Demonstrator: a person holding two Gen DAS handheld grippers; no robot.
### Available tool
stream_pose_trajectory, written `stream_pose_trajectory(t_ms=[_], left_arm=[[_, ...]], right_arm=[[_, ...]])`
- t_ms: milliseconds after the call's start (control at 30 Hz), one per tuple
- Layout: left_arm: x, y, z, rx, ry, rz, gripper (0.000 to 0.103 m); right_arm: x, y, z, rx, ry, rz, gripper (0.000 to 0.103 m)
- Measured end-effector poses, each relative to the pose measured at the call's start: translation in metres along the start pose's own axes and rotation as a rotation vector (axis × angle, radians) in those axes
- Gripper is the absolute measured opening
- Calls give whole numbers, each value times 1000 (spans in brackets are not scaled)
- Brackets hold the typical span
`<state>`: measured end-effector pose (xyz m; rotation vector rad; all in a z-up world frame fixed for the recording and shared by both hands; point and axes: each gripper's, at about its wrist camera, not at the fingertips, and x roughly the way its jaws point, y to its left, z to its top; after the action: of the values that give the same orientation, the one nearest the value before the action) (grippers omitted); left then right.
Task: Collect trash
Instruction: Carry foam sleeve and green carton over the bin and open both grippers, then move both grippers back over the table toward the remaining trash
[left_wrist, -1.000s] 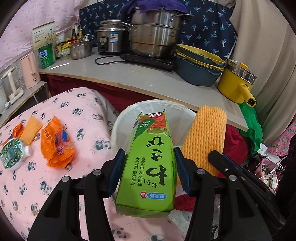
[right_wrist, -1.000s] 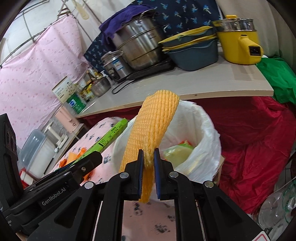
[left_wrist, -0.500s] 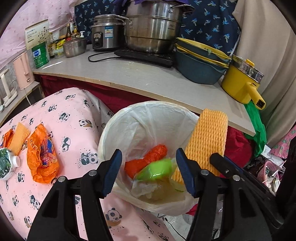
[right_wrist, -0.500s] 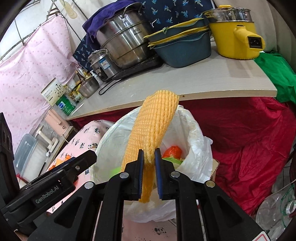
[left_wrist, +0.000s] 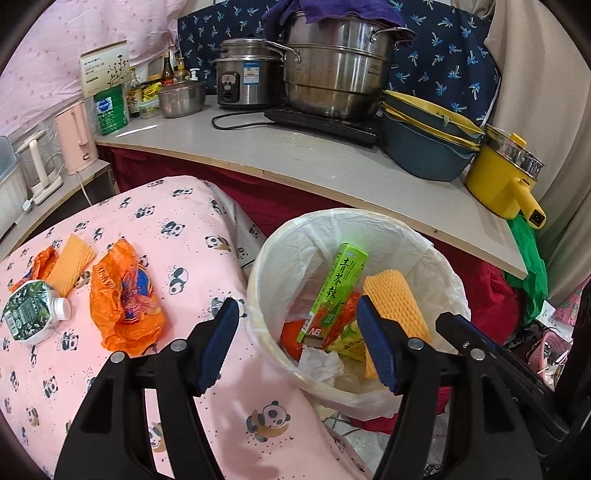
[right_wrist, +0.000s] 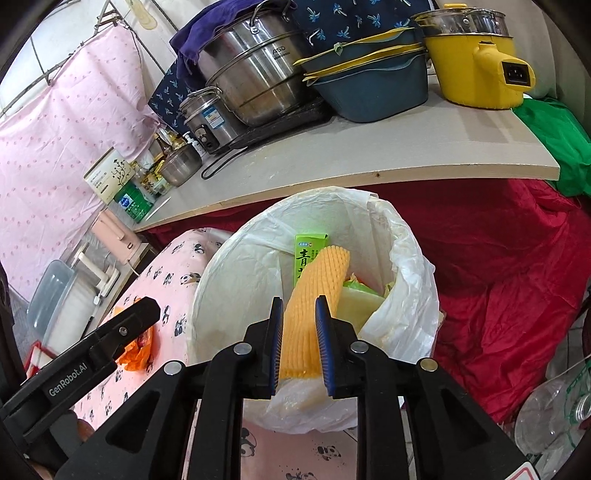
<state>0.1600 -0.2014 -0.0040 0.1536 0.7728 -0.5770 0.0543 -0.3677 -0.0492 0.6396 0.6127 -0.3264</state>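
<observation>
Over the lined trash bin (left_wrist: 258, 280), the left gripper (left_wrist: 295, 343) gapes empty, jaws just widened; the green carton (left_wrist: 334, 291) lies inside. Beside it, the right gripper (right_wrist: 299, 341), jaws just easing apart, loosely flanks the yellow foam net (right_wrist: 314, 291). Left of the bin, an orange wrapper (left_wrist: 125, 299) and bottle (left_wrist: 29, 314) lie on the panda cloth (left_wrist: 177, 236).

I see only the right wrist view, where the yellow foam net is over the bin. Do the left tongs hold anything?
Observer: No. The left tongs are empty. Their jaws have just been opening and nothing is between them.
Operator: What trash is left on the panda cloth?
Observer: A capped bottle lies on its side on the panda cloth, far from the bin.
Operator: Is anything else near it?
Observer: Yes, a second foam net lies flat just behind the bottle.
</observation>
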Motion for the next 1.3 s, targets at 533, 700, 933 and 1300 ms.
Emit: stream_pose_trajectory(t_ms=[533,700,933,1300], left_arm=[[-24,11,-16,-1,-25,49,63],[-20,16,-19,-9,-17,56,63],[-11,25,-19,-21,-7,63,63],[-16,31,-24,-34,-6,68,63]], right_arm=[[-3,4,-8,-7,16,-4,19],[14,-3,-7,2,37,-36,18],[49,10,-14,-28,111,-9,16],[25,32,-16,-57,75,38,16]])
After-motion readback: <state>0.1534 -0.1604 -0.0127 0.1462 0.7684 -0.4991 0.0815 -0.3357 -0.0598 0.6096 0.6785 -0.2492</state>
